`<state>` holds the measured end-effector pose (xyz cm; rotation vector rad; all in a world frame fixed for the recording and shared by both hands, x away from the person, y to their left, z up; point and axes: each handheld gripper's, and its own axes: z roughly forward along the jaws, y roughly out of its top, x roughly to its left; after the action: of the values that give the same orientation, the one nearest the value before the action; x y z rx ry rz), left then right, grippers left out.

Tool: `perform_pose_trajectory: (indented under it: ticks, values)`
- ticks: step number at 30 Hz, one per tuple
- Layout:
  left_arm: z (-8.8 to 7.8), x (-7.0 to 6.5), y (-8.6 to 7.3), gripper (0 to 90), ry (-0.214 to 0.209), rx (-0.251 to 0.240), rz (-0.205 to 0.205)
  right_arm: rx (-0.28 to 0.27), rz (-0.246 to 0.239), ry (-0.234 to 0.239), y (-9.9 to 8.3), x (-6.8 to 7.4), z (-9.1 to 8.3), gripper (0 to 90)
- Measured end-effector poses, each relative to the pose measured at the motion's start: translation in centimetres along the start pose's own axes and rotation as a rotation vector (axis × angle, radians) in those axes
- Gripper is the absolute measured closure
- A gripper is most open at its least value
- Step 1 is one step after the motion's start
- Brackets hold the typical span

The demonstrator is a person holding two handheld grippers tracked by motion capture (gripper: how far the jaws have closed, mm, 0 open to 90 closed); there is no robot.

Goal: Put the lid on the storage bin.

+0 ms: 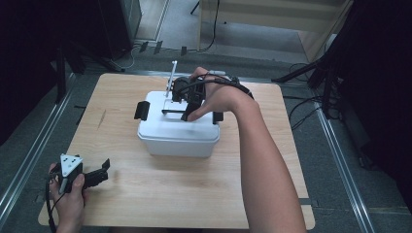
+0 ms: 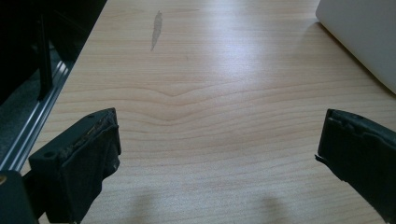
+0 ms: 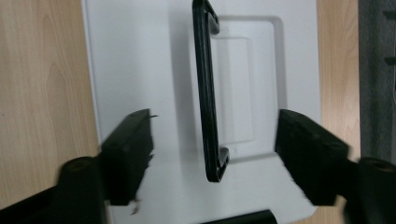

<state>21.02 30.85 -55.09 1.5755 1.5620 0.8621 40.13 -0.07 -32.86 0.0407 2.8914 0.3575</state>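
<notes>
A white plastic box (image 1: 177,138) with a black latch (image 1: 141,110) at each end sits mid-table. Its white lid (image 3: 130,56) carries a slim black handle (image 3: 206,93) that stands up beside a shallow recess. My right gripper (image 1: 187,104) points down over the lid. In the right gripper view the right gripper (image 3: 215,128) is open, one jaw on each side of the handle and neither touching it. My left gripper (image 1: 103,171) rests low at the table's front left corner. In its own view the left gripper (image 2: 219,130) is open over bare wood, holding nothing.
The wooden table (image 1: 145,194) has rounded corners, and metal floor rails (image 1: 29,155) run along both sides. A dark streak (image 2: 156,23) marks the wood left of the box. The box's corner (image 2: 359,32) lies ahead-right of the left gripper.
</notes>
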Motion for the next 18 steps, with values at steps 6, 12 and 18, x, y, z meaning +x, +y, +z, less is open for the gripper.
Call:
perform_pose_trajectory:
  ticks: [6,12,18]
  values:
    - [0.0,0.1,0.0,0.0,0.001,0.001,-0.001,0.012,0.043,-0.013,-0.7,0.7,-0.3,8.8]
    - [0.0,0.1,0.0,0.0,0.002,0.001,0.0,0.024,0.057,0.003,-2.2,1.0,-0.4,0.0]
    - [0.1,0.0,0.0,0.0,0.002,0.001,0.004,0.032,0.08,-0.002,-3.9,1.1,-0.9,0.0]
